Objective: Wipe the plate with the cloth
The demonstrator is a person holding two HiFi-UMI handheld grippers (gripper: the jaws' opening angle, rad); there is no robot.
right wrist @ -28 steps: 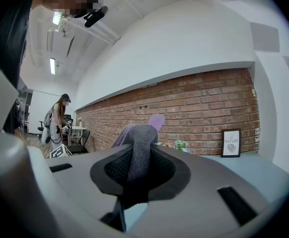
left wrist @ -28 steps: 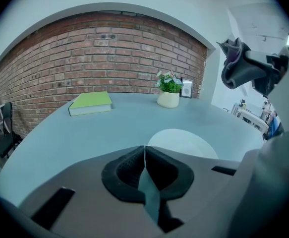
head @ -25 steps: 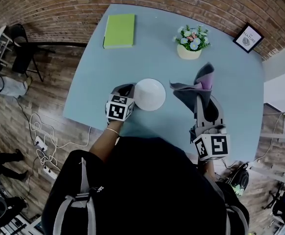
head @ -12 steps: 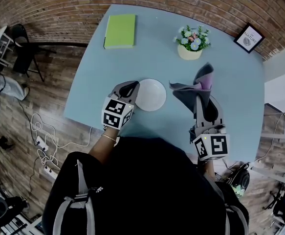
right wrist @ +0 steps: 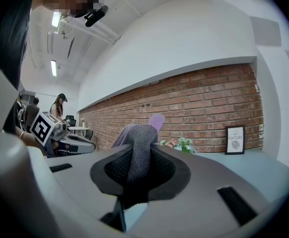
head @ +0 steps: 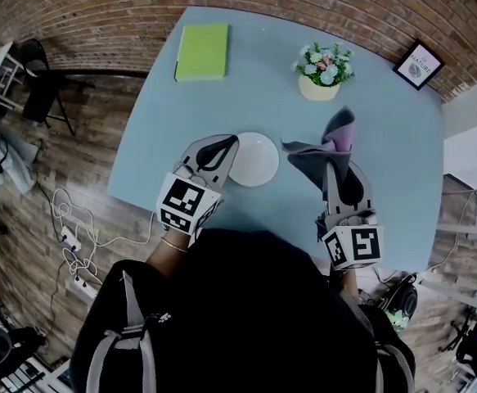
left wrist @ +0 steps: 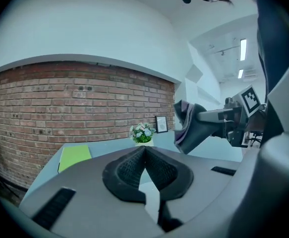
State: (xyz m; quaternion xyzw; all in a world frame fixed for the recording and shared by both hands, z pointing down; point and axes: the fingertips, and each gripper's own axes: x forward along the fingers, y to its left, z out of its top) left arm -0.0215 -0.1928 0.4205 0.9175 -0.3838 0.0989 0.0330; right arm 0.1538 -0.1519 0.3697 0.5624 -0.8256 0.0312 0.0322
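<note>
A white plate (head: 257, 160) lies on the pale blue table (head: 254, 80) in the head view. My left gripper (head: 227, 147) is shut; its tips overlap the plate's left rim from above. I cannot tell whether they touch or pinch the rim. In the left gripper view the jaws (left wrist: 144, 155) meet with nothing showing between the pads. My right gripper (head: 334, 166) is shut on a grey and purple cloth (head: 330, 147), held up to the right of the plate. The cloth (right wrist: 138, 150) stands up between the right pads (right wrist: 161, 170).
A green book (head: 202, 51) lies at the table's far left. A flower pot (head: 318, 72) stands at the back, and a framed picture (head: 418, 64) at the back right. Cables (head: 74, 240) lie on the wooden floor to the left. People (right wrist: 60, 108) are in the background.
My left gripper has come up toward the camera and tilted; its marker cube looks larger. The plate looks the same size and has barely shifted. The right gripper and cloth have stayed still.
</note>
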